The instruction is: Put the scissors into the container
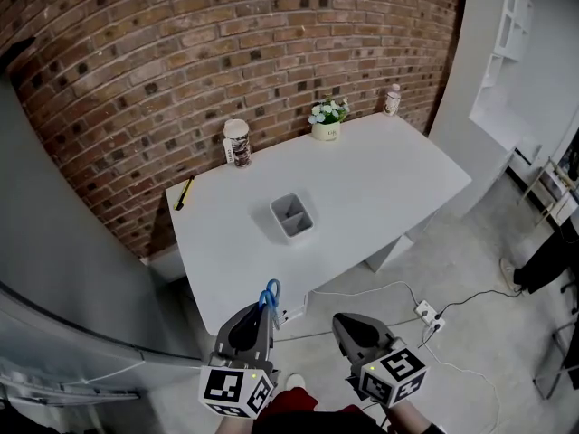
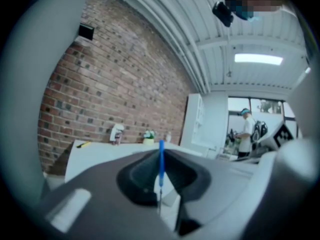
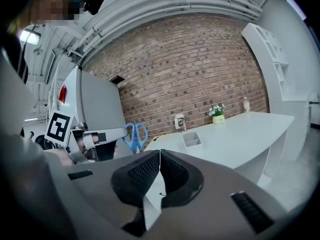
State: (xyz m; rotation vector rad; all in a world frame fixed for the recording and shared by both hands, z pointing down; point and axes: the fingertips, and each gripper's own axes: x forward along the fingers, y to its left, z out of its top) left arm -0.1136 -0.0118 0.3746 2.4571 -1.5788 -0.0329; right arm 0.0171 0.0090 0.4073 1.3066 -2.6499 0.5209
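Blue-handled scissors stick up out of my left gripper, which is shut on them just off the near edge of the white table. In the left gripper view the scissors show edge-on as a thin blue line between the closed jaws. The right gripper view catches their blue handle loops beside the left gripper. My right gripper is shut with nothing in it, to the right of the left one. The grey two-compartment container stands mid-table, seen also as the container from the right.
At the table's back edge stand a brown patterned cup, a small flower pot and a bottle. A yellow pencil lies at the left corner. Cables and a power strip lie on the floor. A person stands far off.
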